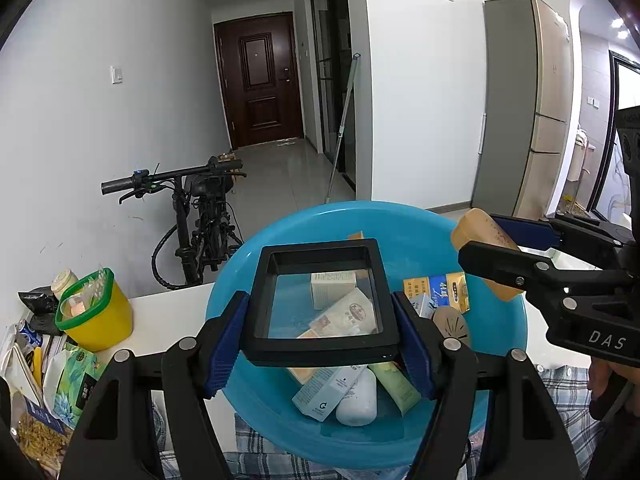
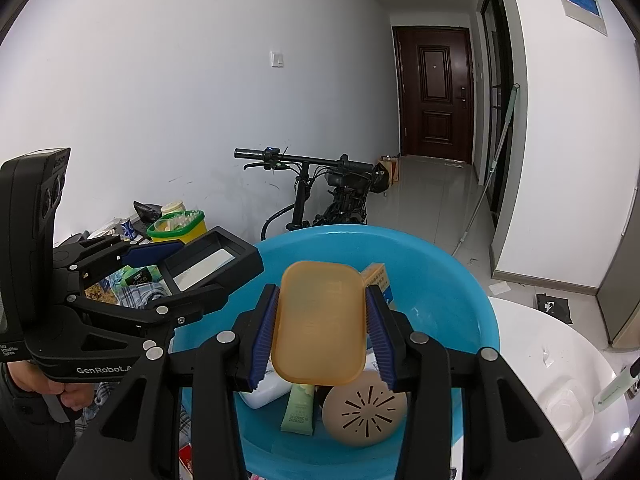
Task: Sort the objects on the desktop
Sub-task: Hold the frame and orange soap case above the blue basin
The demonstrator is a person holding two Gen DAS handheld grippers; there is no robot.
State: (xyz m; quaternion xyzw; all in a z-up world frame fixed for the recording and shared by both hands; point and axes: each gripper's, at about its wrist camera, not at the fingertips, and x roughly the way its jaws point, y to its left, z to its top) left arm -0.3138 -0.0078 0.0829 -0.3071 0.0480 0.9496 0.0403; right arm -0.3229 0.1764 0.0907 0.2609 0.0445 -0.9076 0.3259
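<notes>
My left tongs [image 1: 320,336] clamp the black frame [image 1: 320,300], my right [image 2: 320,332] pinch the amber case [image 2: 320,320] — both poised mid-frame over the blue basin [image 2: 460,292] for dropping in

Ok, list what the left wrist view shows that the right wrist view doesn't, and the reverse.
Left wrist only: a grey fridge and a white bottle lying in the basin.
Right wrist only: the person's hand under the left gripper.
Both: the blue basin, the black frame in the left gripper, the orange soap box in the right gripper, the bicycle.
</notes>
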